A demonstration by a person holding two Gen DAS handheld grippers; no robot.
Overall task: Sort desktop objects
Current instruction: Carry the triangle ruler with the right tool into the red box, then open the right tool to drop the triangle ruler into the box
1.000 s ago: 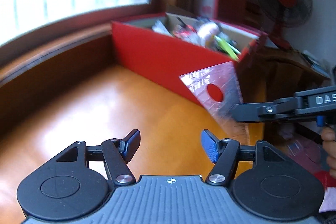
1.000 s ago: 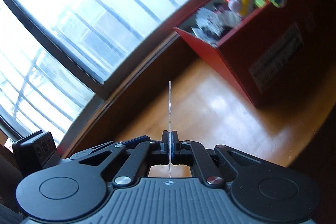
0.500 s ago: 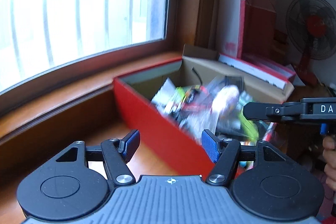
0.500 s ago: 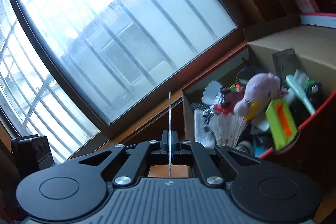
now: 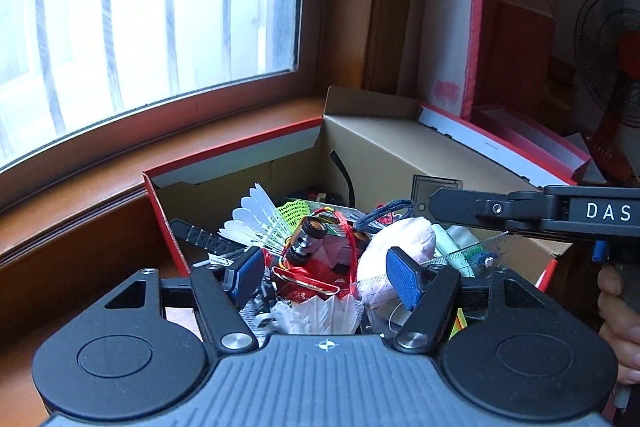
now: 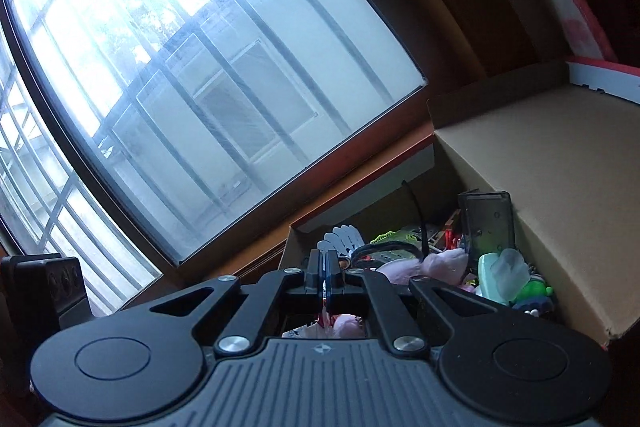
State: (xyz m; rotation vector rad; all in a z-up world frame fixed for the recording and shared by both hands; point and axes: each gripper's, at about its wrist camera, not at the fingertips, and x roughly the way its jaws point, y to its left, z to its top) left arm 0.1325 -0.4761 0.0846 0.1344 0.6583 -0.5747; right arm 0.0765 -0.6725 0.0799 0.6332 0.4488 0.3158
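Left gripper (image 5: 324,277), nearest the lens in the left wrist view: blue pads well apart, nothing between them, poised over the near end of the red box (image 5: 168,219)

Right gripper (image 6: 323,263): jaws pressed together above the box's contents. A second ago a clear sheet stood edge-on between them and rose past the tips; no such edge shows in the right wrist view now, so whether they still pinch it cannot be told

Person's hand (image 5: 616,311): on the right gripper's handle, outside the box's right wall

Clear set square (image 5: 486,247), the task's thing: inside the box, slanting across the pink plush toy (image 5: 404,239) and directly under the right gripper's fingers; whether it rests free on the pile is unclear

Other contents: a white shuttlecock (image 5: 256,219) towards the box's left wall, red cord and a small wheeled part at its middle, a dark card against the far cardboard wall

Change: one second ago both grippers were over the bare orange desk in front of the box, the set square held aloft beside its red side; both have since come over the open top. Judged from this, the carry is done and only the release, if not already made, remains for this item

Beyond the box: the window (image 5: 140,7) and its wooden sill behind the far rim; a standing fan (image 5: 616,39) off to its right
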